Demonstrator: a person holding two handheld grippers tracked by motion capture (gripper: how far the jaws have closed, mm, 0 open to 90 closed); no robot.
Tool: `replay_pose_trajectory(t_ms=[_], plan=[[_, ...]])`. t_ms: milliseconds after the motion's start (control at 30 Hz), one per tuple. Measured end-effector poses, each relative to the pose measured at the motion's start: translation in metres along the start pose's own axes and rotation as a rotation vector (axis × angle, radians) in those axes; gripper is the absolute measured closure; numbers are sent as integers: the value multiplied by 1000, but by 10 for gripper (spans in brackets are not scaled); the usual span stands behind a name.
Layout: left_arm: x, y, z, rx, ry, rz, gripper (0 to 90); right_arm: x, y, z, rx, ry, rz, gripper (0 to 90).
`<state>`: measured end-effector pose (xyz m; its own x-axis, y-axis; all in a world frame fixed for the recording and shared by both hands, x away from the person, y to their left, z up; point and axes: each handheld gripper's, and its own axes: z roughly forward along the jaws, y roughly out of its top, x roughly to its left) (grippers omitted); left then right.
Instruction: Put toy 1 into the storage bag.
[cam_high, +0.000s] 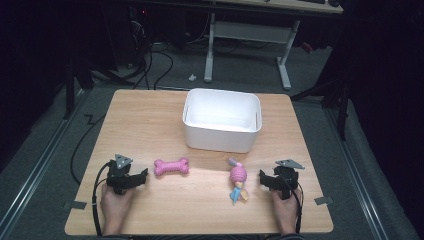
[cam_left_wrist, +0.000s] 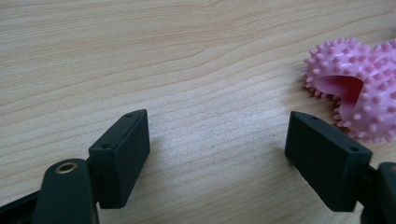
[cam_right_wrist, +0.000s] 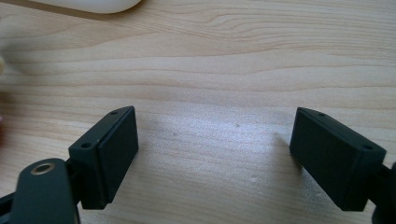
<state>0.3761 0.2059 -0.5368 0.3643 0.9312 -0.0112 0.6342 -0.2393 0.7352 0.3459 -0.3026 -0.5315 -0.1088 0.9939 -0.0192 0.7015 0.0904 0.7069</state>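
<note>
Left gripper (cam_high: 141, 176) spread wide beside pink bone toy (cam_high: 171, 166), right gripper (cam_high: 263, 179) spread wide near rope toy (cam_high: 238, 179), white bin (cam_high: 222, 120) behind on tabletop (cam_high: 145, 125)

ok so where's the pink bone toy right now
In the high view the pink bone toy lies on the table's near left part, just right of the left tongs and in front of the white bin.

From my left gripper view, the spiky pink bone toy (cam_left_wrist: 355, 88) runs off the right edge, so I see just one end. In my right gripper view, the white bin (cam_right_wrist: 93, 4) is clipped by the top edge. The knotted rope toy (cam_high: 238, 181) is too small to read clearly.
</note>
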Motion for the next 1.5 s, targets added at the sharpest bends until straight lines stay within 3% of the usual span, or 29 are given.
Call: replay_pose_trajectory(t_ms=[1233,1400,1500], plan=[[1,0,0,0,-19,11,214,2,0,0,-5,14,-16,164],[0,1,0,6,-37,24,216,2,0,-1,-2,12,-14,164],[1,2,-2,12,-70,7,230,2,0,-1,-2,13,-16,164]])
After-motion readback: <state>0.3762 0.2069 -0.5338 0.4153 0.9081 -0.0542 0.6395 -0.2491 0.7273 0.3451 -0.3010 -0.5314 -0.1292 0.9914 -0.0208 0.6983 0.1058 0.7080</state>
